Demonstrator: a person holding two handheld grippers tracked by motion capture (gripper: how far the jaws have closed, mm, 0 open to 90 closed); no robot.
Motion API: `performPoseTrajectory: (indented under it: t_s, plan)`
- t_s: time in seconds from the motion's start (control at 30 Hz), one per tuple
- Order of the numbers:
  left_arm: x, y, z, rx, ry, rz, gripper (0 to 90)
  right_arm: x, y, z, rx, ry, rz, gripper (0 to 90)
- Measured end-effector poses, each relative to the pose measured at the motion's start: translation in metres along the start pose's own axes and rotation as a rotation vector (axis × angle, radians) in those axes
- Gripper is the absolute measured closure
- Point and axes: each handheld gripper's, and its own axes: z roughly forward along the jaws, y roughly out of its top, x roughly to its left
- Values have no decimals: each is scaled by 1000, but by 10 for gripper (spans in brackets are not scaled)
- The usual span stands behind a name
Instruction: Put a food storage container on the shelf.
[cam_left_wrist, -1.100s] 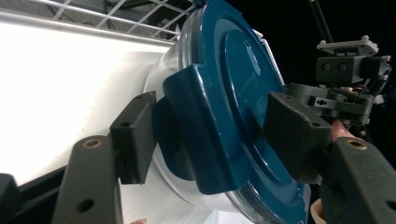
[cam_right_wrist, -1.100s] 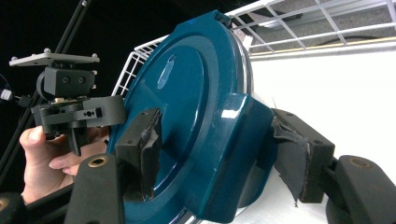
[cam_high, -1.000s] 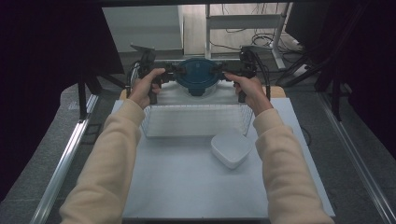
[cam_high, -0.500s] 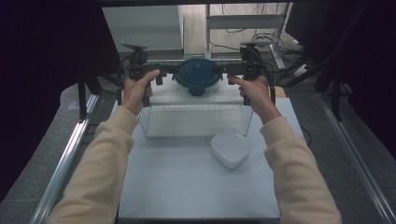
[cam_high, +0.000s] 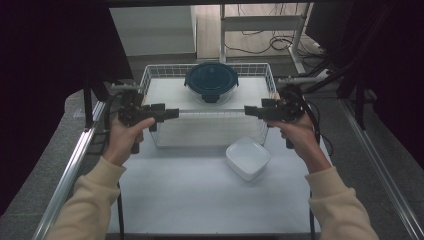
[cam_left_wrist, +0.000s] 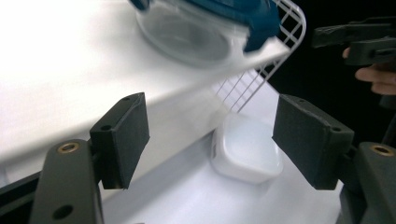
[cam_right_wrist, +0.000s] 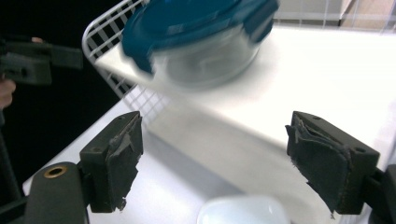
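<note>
On the near part of the desk (cam_high: 200, 200), a matt white sheet, flat and smooth. Just beyond, right of centre, a white dish (cam_high: 247, 159): square with rounded corners, glossy, shallow, just beside the front right corner of the wire basket (cam_high: 165, 66).

At the basket's front corners, 1 tool on each side. Left tool (cam_high: 170, 113) outside the left corner, jaws wide apart after closing a little just now, nothing between them. Right tool (cam_high: 252, 111) outside the right corner, likewise wide apart, likewise just closing slightly, gripping nothing. Black foam pads on both; those of the right tool (cam_right_wrist: 119, 161) frayed and torn at the edges.

Farther back, inside the basket against its far side, the container (cam_high: 211, 80): a round clear bowl, probably glass, under a dark teal lid with snap tabs, resting on a white floor panel and touched by neither tool.

Possible trouble: a sideways swing catching the thin white wire rim and shifting the basket; a low pass of the right tool knocking the dish; on a renewed grip, torn pads slipping on the smooth, curved bowl wall.
</note>
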Motion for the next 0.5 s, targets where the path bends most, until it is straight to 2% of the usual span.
performPoseTrajectory:
  t_s: [0.1,0.2,0.27,0.33,0.5]
  plan:
    - [-8,-22,-7,-1,3,16,264,5,-23,-10,-7,-6,-38,183]
    - [-17,-42,-9,-3,9,41,255,8,-46,-16,-1,-18,-53,190]
    - [-21,-54,-7,-7,-9,33,253,9,-60,-18,-2,-15,-56,195]
    - [-24,-66,-5,14,-24,42,252,9,-74,-21,-1,-6,-47,195]
    - [-22,-98,4,51,6,27,251,12,-106,-24,4,-6,-43,200]
